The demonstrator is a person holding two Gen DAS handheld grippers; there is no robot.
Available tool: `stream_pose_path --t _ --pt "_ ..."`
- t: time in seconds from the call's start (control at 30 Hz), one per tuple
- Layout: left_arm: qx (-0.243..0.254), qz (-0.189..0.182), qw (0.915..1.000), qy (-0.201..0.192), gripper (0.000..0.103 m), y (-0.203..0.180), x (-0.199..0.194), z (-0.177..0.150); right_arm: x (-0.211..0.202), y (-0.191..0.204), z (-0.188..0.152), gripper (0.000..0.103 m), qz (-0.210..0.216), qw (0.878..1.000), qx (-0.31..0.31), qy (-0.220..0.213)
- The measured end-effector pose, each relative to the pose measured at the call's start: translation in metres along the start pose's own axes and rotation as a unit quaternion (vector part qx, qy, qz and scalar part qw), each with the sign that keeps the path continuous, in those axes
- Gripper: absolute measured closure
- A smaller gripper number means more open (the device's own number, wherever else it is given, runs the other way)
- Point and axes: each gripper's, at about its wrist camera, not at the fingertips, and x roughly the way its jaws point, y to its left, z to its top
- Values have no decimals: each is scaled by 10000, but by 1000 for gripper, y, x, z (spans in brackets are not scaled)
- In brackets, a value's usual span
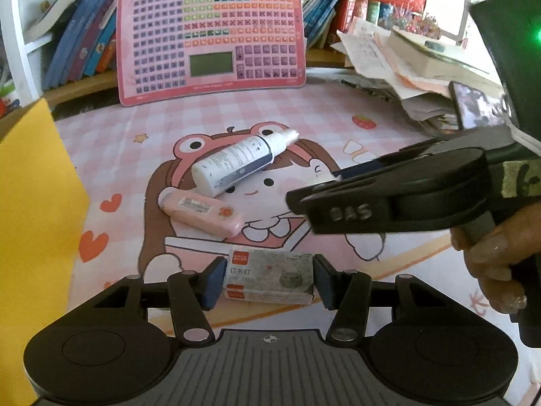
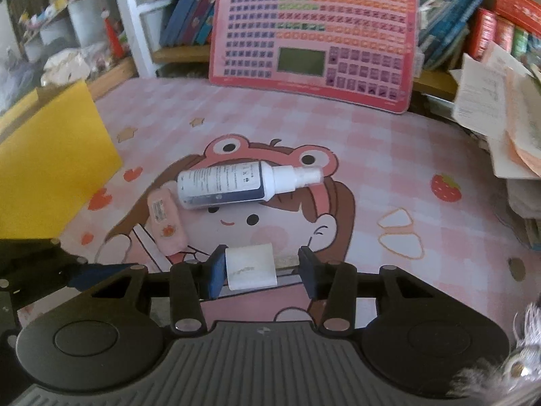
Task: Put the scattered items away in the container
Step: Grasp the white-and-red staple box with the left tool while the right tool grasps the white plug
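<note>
A grey staple box [image 1: 270,279] with a cat picture lies on the pink cartoon mat [image 1: 135,155], and my left gripper [image 1: 268,279] is shut on it, both pads against its ends. In the right wrist view a white eraser [image 2: 250,265] sits between the pads of my right gripper [image 2: 262,267]. The left pad touches the eraser, but a gap shows on the right side. From the side, the right gripper [image 1: 318,186] appears over the mat. A white spray bottle [image 1: 236,162] [image 2: 236,182] and a pink oblong case [image 1: 203,213] [image 2: 167,223] lie together mid-mat.
A yellow container wall [image 1: 33,220] [image 2: 50,169] stands at the left edge. A pink keyboard toy [image 1: 213,37] leans against a bookshelf at the back. Stacked papers and a phone [image 1: 473,101] crowd the right side. A person's hand [image 1: 490,260] holds the right gripper.
</note>
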Motion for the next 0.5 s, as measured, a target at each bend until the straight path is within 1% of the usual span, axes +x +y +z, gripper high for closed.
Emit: stream_pose_path --t 0.1,0.23,0.37,0.5 --pt "33 -68 9998 -173 50 4 -21 -3 -18 3 -4 61 48 9998 104 -147" --pt "-12 -54 9995 -326 50 12 -47 -9 -37 8 -17 61 53 9992 324 -229" --pt "164 33 9991 -392 50 13 -70 -20 -52 18 -34 61 30 9989 405 -250" --pt "136 3 9993 -348 50 16 -91 -32 -61 20 -51 61 211 9949 986 -93"
